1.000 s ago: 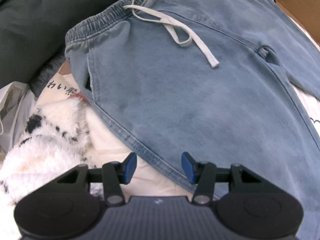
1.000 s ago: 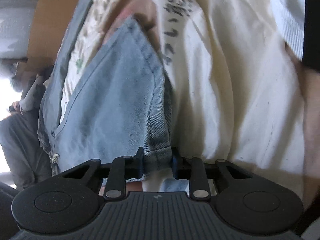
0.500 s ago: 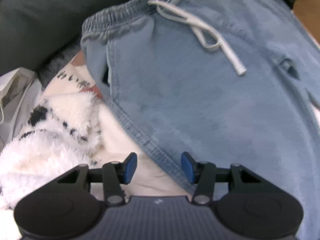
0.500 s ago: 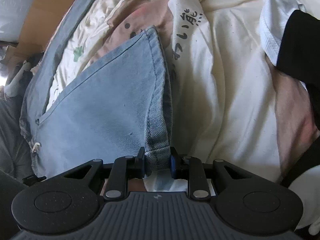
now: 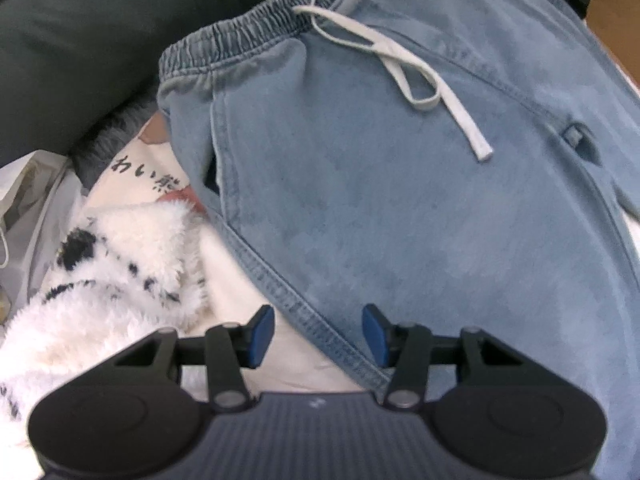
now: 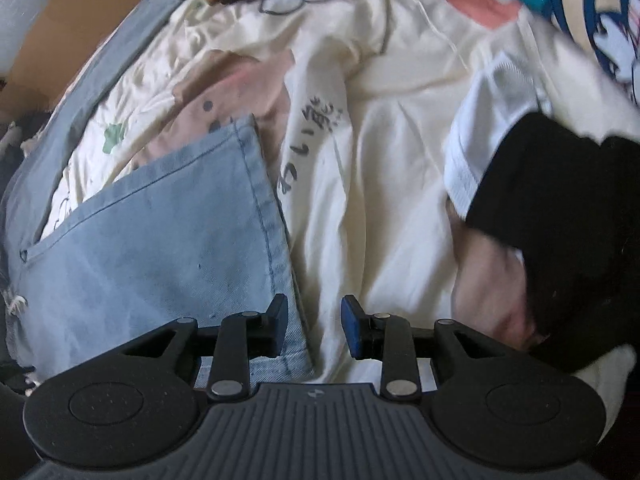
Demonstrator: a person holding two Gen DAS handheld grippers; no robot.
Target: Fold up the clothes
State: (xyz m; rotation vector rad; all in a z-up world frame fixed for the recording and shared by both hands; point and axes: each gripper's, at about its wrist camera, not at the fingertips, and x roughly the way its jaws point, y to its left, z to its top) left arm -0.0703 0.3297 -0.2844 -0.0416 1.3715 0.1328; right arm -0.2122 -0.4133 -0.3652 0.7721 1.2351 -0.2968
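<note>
In the right wrist view, the right gripper (image 6: 313, 326) sat at lower centre with its 2 blue-padded jaws parting and nothing pressed between them; the hem corner of the denim shorts (image 6: 160, 240) lay just under the left pad, let go, not clamped. That leg ran up and left from the jaws, lying flat on a cream bedsheet (image 6: 384, 216) printed with pink shapes and dark lettering. It looked laid there on purpose, probably as 1 fold just set down. To the right a person's arm in a black sleeve (image 6: 560, 200) crossed the sheet. Brown cardboard (image 6: 76, 28) showed at upper left.

In the left wrist view, the left gripper (image 5: 318, 334) hung at lower centre, jaws apart and empty, straddling the stitched side edge of the shorts (image 5: 400, 200) without touching it, likely lined up to take that edge next. Above the jaws the shorts filled the centre and right, waistband at the top, with a white drawstring (image 5: 400, 60) lying loose across them. A fluffy white, black-spotted cloth (image 5: 120, 272) lay at lower left, and a dark cushion (image 5: 80, 40) at upper left.
</note>
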